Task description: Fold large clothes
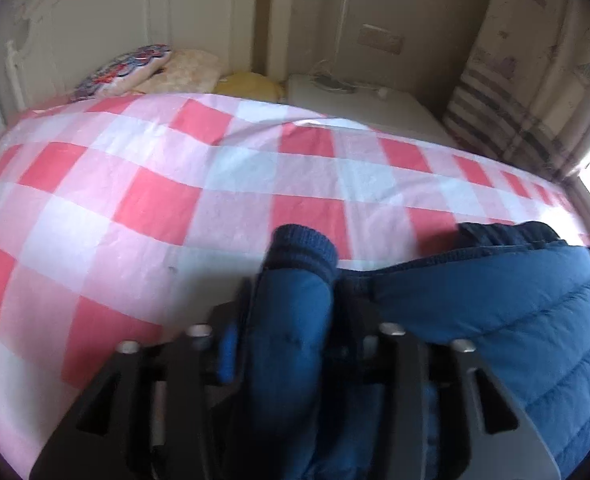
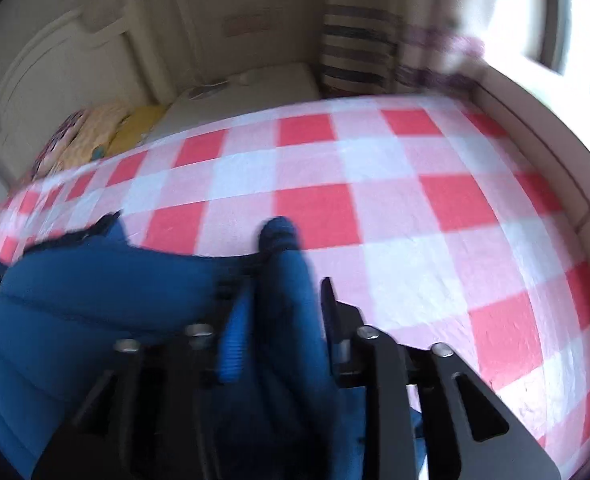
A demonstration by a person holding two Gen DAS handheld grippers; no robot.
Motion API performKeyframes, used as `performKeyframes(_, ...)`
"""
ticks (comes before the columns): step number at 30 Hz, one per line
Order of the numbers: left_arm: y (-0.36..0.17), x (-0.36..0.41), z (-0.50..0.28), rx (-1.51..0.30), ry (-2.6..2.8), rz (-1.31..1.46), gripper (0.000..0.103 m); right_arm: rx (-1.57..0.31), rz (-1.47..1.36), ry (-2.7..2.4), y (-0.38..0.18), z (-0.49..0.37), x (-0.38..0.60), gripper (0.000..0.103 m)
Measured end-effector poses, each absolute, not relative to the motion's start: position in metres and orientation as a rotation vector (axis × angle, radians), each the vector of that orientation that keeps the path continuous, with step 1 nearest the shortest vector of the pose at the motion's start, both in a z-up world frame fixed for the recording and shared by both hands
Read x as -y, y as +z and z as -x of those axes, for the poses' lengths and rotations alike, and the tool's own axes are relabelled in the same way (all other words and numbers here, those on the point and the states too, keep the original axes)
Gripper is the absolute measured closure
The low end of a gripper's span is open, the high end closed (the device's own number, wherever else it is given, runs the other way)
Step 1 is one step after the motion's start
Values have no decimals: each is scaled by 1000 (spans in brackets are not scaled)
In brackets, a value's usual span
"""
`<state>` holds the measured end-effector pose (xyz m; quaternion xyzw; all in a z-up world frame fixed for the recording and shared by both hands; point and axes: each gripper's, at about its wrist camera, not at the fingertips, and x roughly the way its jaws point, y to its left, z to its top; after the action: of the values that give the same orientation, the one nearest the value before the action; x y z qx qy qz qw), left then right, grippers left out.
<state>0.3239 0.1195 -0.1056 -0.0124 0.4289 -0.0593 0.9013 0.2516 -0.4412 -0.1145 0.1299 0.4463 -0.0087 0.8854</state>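
Observation:
A blue quilted jacket (image 1: 515,300) lies on the red, pink and white checked bed cover (image 1: 135,200), at the lower right of the left wrist view. One of its sleeves, with a dark knit cuff (image 1: 303,248), runs forward between the fingers of my left gripper (image 1: 295,292) and fills the gap; blur hides whether the pads press it. In the right wrist view the jacket (image 2: 95,288) bulks at the lower left. Its other sleeve, with its cuff (image 2: 279,232), lies between the jaws of my right gripper (image 2: 279,284). A thin gap shows beside the right finger (image 2: 329,304).
Patterned pillows (image 1: 135,68) and a yellow cushion (image 1: 251,84) lie by the cream headboard (image 1: 95,12). A white nightstand (image 1: 355,96) and a striped curtain (image 1: 495,112) stand past the bed's far edge. The checked cover (image 2: 415,200) stretches ahead of both grippers, with a bright window (image 2: 567,20) to the right.

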Motion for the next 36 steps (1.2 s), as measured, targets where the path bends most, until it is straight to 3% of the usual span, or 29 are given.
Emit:
performKeyframes(1,-104,-121,-324,-891,-109,32,38,-935,-313,-13,-117,-252,450,61)
performKeyframes(3,-96,-132,-323,-883,-96,75,24,-934,-344,-47,-109,-246,457,22)
performKeyframes(8,-33,-149,-282,-662,-40,149,3,-791,-298,-19,-56,-212,448,21)
performKeyframes(14,0,-59,-266,-649,-168,-106,2,-798,-75,166,-30,-223,362,21)
performKeyframes(20,-68,23,-287,-801,-234,-316,2,-938,96,197,-72,-248,293,21)
performKeyframes(23,-96,22,-303,-914,-277,-274,2,-966,68,210,-84,-254,299,19)
performKeyframes(29,-104,1,-307,-939,-332,-127,2,-982,14,232,-93,-256,304,15)
performKeyframes(36,-69,-28,-282,-862,-252,-75,3,-987,-57,200,-71,-233,318,13)
